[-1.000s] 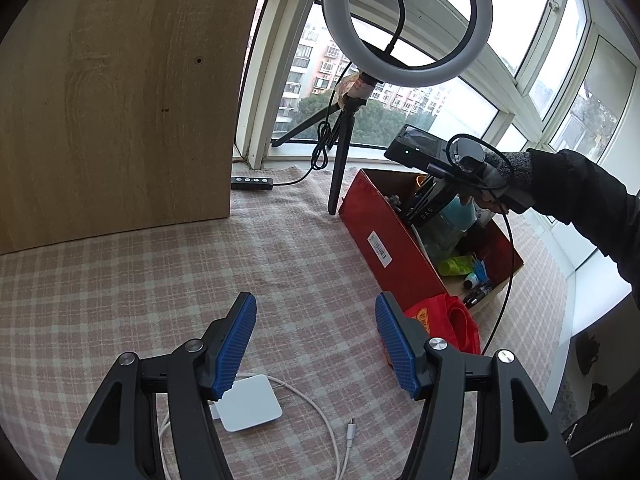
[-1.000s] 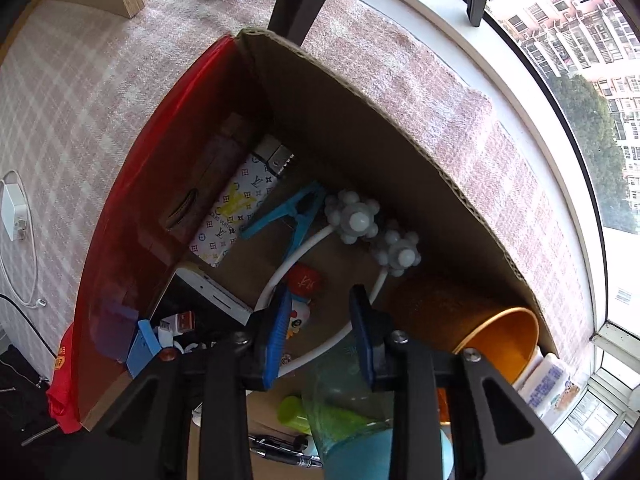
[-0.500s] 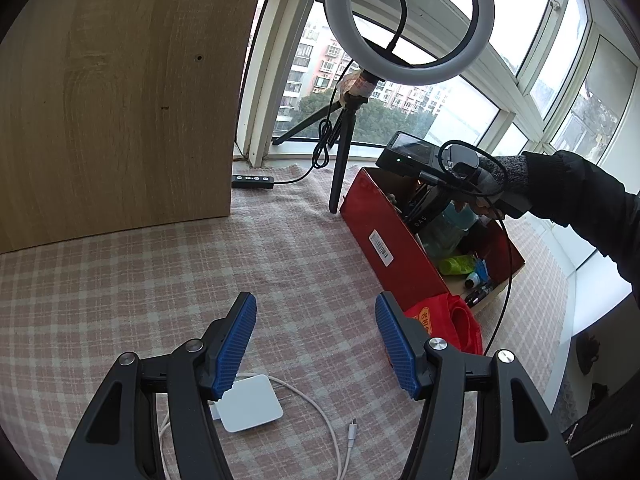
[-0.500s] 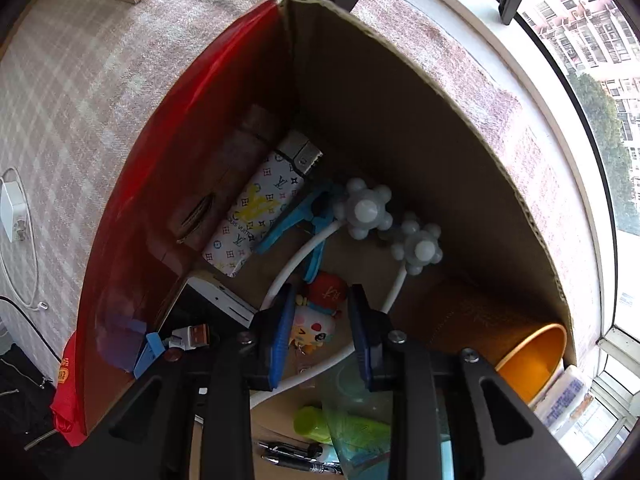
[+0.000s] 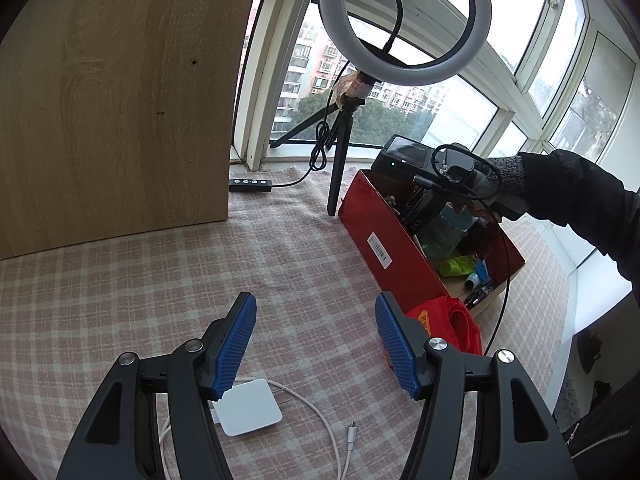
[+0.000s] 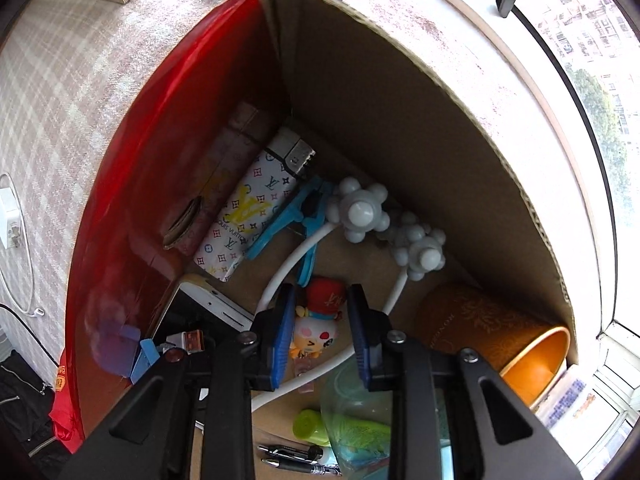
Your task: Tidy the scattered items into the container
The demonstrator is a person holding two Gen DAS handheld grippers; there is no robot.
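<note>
Right hand-held gripper (image 6: 319, 330) inside red box (image 6: 120, 200), jaws closing, nothing gripped; left hand-held gripper (image 5: 316, 346) wide over tabletop (image 5: 120, 280).

From my seat I see a matt woven checked tablecloth (image 5: 120, 280), a grainy wood panel (image 5: 120, 100), a cardboard box (image 6: 400, 120) with raw corrugated inner walls and glossy red outside, and ribbed blue rubbery pads (image 5: 236, 344) on matt black plastic fingers.
</note>
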